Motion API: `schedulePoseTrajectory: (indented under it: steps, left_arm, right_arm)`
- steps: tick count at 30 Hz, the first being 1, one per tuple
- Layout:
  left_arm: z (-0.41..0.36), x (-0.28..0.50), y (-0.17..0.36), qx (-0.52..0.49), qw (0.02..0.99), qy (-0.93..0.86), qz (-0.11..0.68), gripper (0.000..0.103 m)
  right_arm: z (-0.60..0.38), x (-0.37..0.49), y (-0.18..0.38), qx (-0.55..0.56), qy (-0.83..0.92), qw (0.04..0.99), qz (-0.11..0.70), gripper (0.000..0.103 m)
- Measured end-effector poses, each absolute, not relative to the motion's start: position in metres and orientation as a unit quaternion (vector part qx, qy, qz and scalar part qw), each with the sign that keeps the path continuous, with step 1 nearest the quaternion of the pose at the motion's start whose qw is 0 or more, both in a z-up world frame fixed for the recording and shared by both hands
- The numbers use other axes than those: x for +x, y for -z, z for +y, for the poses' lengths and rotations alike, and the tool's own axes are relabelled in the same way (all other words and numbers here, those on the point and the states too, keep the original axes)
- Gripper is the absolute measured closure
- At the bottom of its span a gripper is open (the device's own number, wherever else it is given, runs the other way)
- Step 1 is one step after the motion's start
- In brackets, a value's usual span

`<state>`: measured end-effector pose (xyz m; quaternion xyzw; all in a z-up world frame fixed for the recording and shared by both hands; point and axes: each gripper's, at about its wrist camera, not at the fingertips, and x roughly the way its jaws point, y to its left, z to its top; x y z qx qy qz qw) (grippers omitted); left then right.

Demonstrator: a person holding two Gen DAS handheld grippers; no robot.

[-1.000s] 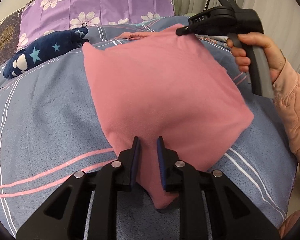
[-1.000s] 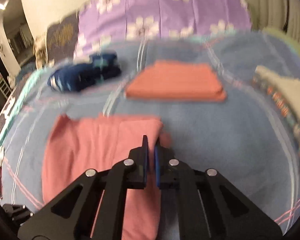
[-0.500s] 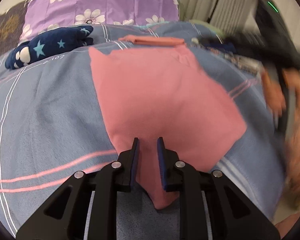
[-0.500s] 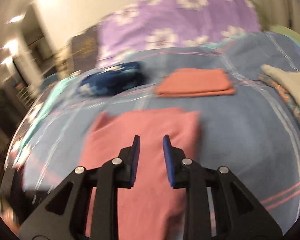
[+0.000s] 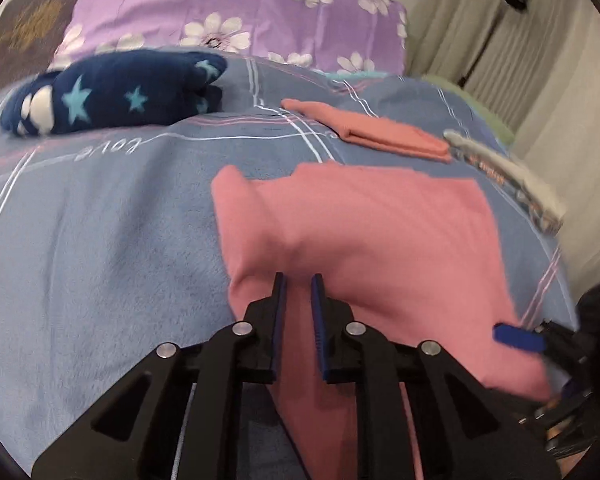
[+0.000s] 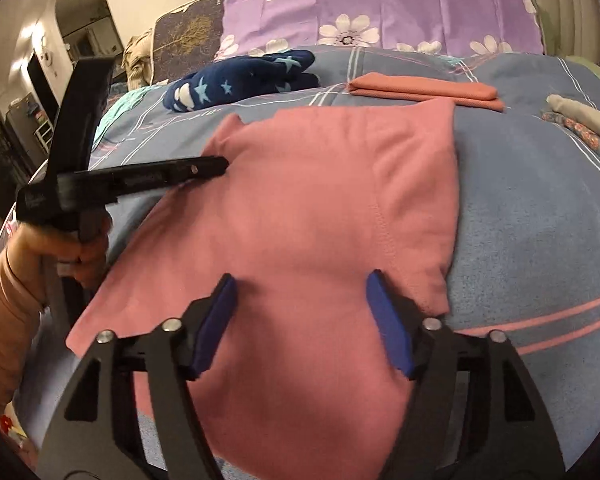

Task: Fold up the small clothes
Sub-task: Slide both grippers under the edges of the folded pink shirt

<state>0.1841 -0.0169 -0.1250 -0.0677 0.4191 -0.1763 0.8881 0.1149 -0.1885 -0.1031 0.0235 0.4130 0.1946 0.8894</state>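
Observation:
A pink garment (image 5: 372, 240) lies flat on the blue bedspread (image 5: 100, 220), folded once. My left gripper (image 5: 298, 284) is shut on the garment's near left edge. It also shows from the side in the right wrist view (image 6: 220, 166), at the garment's (image 6: 320, 200) left edge. My right gripper (image 6: 300, 284) is open, its fingers spread over the garment's near part. One of its blue pads (image 5: 518, 338) shows in the left wrist view at the garment's right corner.
A folded orange-pink garment (image 6: 424, 90) lies further back. A navy star-patterned plush item (image 5: 112, 96) lies at the back left. A purple floral pillow (image 6: 380, 4) stands behind. Grey and patterned cloth (image 6: 580, 120) lies at the right. Curtains (image 5: 520, 60) hang at the right.
My right gripper let go of the garment's far corner, opened wide and came back to its near edge. The garment now lies flat. My left gripper kept its hold.

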Motion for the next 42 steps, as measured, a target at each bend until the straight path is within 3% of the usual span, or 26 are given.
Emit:
schedulePoseTrajectory:
  steps: [4,6,8,10,12,13,15,18,20,21,29,42]
  left_arm:
    - [-0.026,0.171,0.115,-0.02,0.9,0.159,0.406,0.088]
    - [-0.03,0.156,0.106,-0.011,0.903,0.157,0.399,0.08]
    - [-0.031,0.144,0.099,-0.009,0.902,0.167,0.398,0.068]
    - [-0.034,0.123,0.091,0.005,0.902,0.188,0.389,0.056]
    - [-0.036,0.101,0.083,0.027,0.904,0.201,0.376,0.05]
    - [-0.036,0.092,0.083,0.033,0.903,0.206,0.376,0.048]
    - [-0.038,0.075,0.091,0.05,0.894,0.216,0.39,0.046]
    - [-0.046,0.057,0.122,0.107,0.878,0.199,0.422,0.036]
    - [-0.042,0.048,0.125,0.101,0.887,0.196,0.406,0.035]
    - [-0.039,0.05,0.123,0.088,0.884,0.197,0.414,0.035]
    - [-0.032,0.056,0.105,0.051,0.882,0.211,0.418,0.035]
    - [-0.032,0.101,0.117,0.015,0.864,0.212,0.456,0.031]
  right_arm:
    - [-0.181,0.114,0.104,-0.005,-0.194,0.89,0.413,0.023]
    - [-0.18,0.113,0.103,-0.009,-0.191,0.893,0.408,0.024]
    - [-0.188,0.112,0.1,0.004,-0.181,0.898,0.401,0.035]
    - [-0.203,0.108,0.09,0.039,-0.161,0.903,0.397,0.062]
    - [-0.218,0.101,0.081,0.082,-0.167,0.901,0.391,0.078]
    - [-0.229,0.093,0.074,0.106,-0.176,0.901,0.383,0.081]
    - [-0.237,0.08,0.065,0.115,-0.188,0.902,0.372,0.081]
    - [-0.234,0.069,0.078,0.094,-0.195,0.889,0.405,0.081]
    - [-0.229,0.068,0.103,0.075,-0.179,0.873,0.448,0.08]
    - [-0.228,0.064,0.105,0.076,-0.178,0.881,0.433,0.08]
    - [-0.241,0.066,0.072,0.093,-0.165,0.895,0.403,0.046]
    - [-0.278,0.125,0.091,0.138,-0.144,0.87,0.45,0.049]
